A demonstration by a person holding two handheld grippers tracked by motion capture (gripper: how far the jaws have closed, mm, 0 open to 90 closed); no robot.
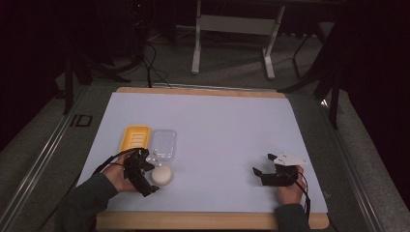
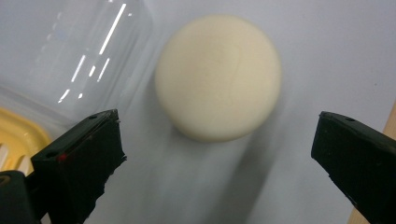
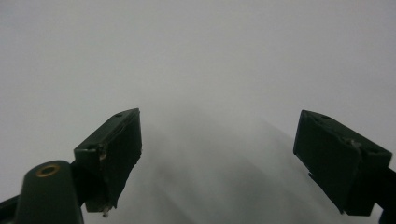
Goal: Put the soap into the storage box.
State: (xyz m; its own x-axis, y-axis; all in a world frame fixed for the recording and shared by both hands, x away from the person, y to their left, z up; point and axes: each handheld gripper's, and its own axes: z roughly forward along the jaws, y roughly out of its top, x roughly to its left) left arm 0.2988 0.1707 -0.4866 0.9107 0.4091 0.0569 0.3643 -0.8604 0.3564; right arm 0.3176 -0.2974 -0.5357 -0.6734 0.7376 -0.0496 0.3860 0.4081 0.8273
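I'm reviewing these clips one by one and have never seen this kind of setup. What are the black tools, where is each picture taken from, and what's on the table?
A person sits at a table covered by a white sheet and holds a hand-operated two-jaw tool in each hand. The high view looks down from above; the other two come from cameras riding on each tool, looking along its black jaws. The left gripper stands open beside a cream round piece, perhaps soap, which lies free on the sheet, unheld. Next to it are a clear plastic lid and a yellow tray. The right gripper is open too, over bare sheet, holding nothing.
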